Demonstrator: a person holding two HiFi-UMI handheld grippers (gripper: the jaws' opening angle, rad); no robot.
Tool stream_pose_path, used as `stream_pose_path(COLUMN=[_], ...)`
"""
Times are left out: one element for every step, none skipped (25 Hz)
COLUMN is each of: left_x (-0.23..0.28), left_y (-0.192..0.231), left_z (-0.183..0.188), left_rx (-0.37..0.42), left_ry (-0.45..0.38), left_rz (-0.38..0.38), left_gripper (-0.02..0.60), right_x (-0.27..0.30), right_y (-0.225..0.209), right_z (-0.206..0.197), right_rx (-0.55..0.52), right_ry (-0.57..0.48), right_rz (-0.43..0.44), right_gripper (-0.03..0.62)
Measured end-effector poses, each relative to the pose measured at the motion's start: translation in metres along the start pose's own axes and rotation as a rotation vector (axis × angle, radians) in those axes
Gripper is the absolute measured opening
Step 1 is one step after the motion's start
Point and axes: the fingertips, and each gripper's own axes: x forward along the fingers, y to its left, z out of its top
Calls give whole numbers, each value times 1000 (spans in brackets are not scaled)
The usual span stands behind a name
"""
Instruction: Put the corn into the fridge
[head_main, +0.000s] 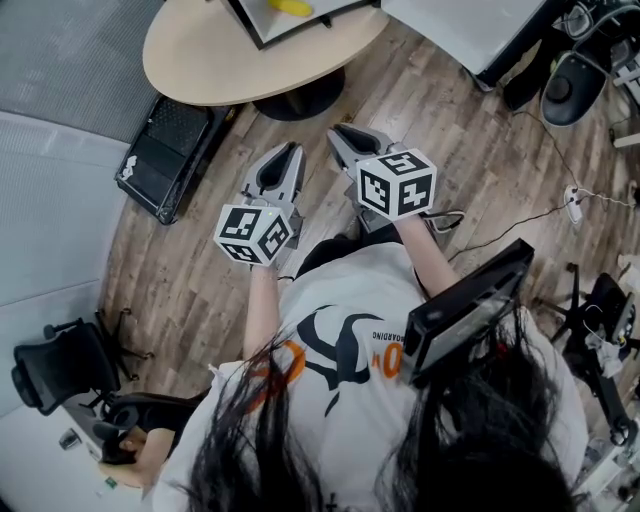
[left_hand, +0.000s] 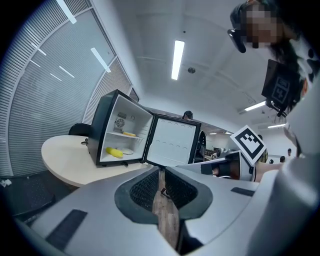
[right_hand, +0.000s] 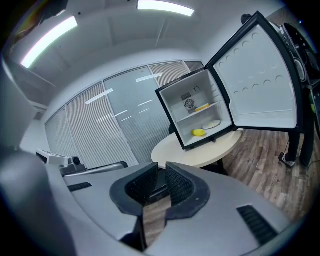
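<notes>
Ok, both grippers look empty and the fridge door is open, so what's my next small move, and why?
Probably reach the right gripper toward the open door to swing it shut: the corn seems to lie in the fridge already, and the left gripper is shut and empty too.

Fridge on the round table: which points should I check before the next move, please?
1. Small black fridge, white-lined door open: ok.
2. Yellow corn cob on its lower shelf: ok.
3. Left gripper shut, nothing between jaws: ok.
4. Right gripper shut, nothing between jaws: ok.
5. Both grippers clear of the beige round table: ok.
6. Door swing path free: cannot tell.
</notes>
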Motion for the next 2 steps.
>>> stream_pose_path(left_x=[-1,-1], left_y=[0,-1], left_z=[0,0], left_rx=[0,1], left_ry=[0,0], left_rz=[0,-1], left_gripper=[43,43], right_x=[0,-1], right_y=[1,2], right_z=[0,0], right_rx=[-1,-2], right_ry=[1,1], right_rz=[1,2], right_gripper=[44,44])
